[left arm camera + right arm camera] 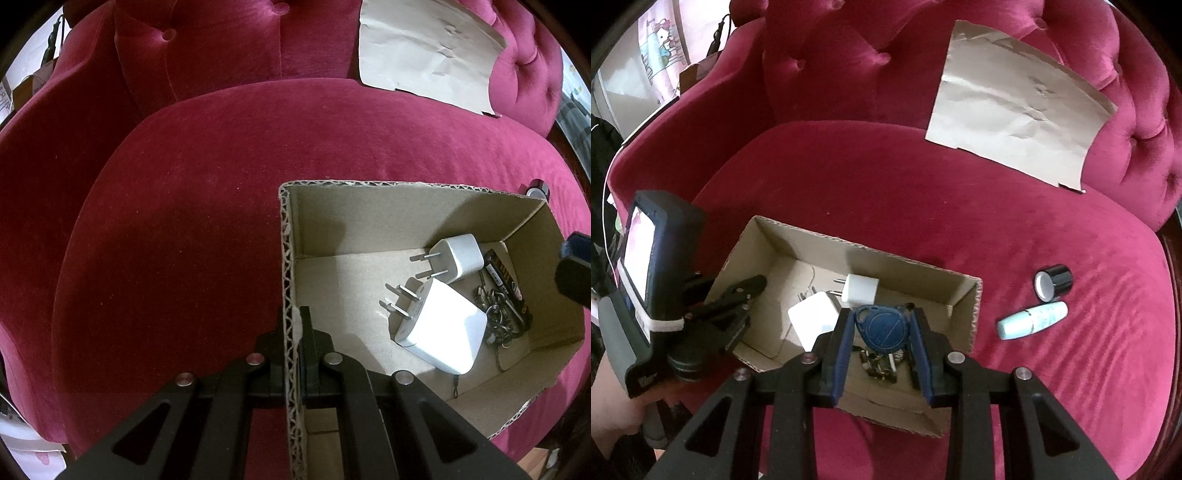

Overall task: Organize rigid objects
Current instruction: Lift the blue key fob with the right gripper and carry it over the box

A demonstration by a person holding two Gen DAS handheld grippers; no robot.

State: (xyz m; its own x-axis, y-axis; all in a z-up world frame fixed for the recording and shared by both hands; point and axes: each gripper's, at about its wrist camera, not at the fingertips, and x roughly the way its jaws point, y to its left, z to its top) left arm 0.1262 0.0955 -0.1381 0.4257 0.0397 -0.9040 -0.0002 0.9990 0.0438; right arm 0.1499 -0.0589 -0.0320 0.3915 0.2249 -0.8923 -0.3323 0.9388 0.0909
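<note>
Pinching a blue key fob [882, 326] above the cardboard box [975, 306], the right hand-held gripper [881, 328] could drop it outside if released early, while the left hand-held gripper [293, 325] clamps the box wall.

The cardboard box [369, 229] is viewed steeply downward from close at its left wall by the left wrist camera. The same box [798, 236] and red sofa seat [923, 192] are seen from above its near side by the right wrist camera.
</note>
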